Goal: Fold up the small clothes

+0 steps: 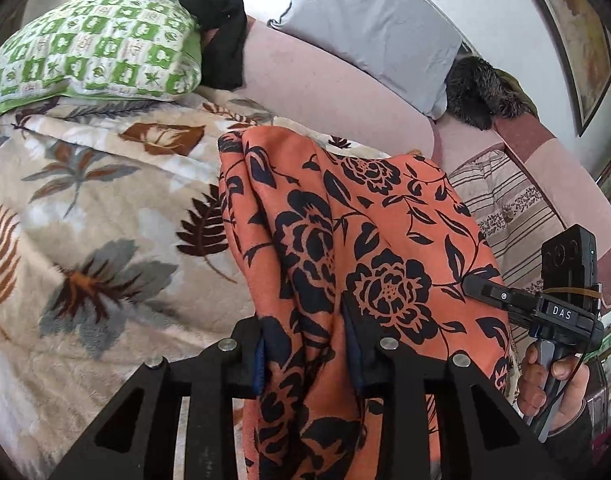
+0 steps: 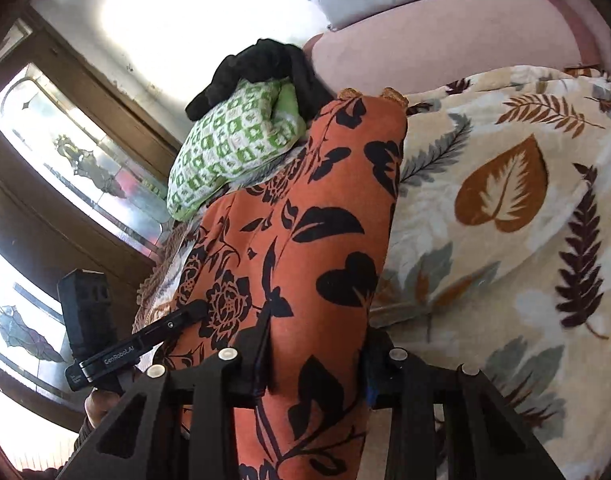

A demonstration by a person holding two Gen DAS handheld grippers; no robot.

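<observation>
An orange garment with black flowers point(image 1: 345, 240) hangs lifted above the leaf-print blanket point(image 1: 105, 220). My left gripper point(image 1: 305, 344) is shut on a bunched fold of it, cloth filling the gap between the pads. My right gripper point(image 2: 313, 364) is shut on the same orange garment point(image 2: 297, 220), which rises as a taut band from its jaws. In the left wrist view the right gripper point(image 1: 471, 282) bites the cloth's right edge, a hand point(image 1: 545, 380) on its handle. In the right wrist view the left gripper point(image 2: 197, 310) bites the cloth's left edge.
A green-and-white checked pillow point(image 1: 93, 48) lies at the bed's head with a black garment point(image 1: 209, 0) over it. A grey pillow point(image 1: 369, 28) leans on the pink headboard point(image 1: 325, 88). A striped cover point(image 1: 505, 208) lies at the right. Wooden glazed doors point(image 2: 65, 168) stand beside the bed.
</observation>
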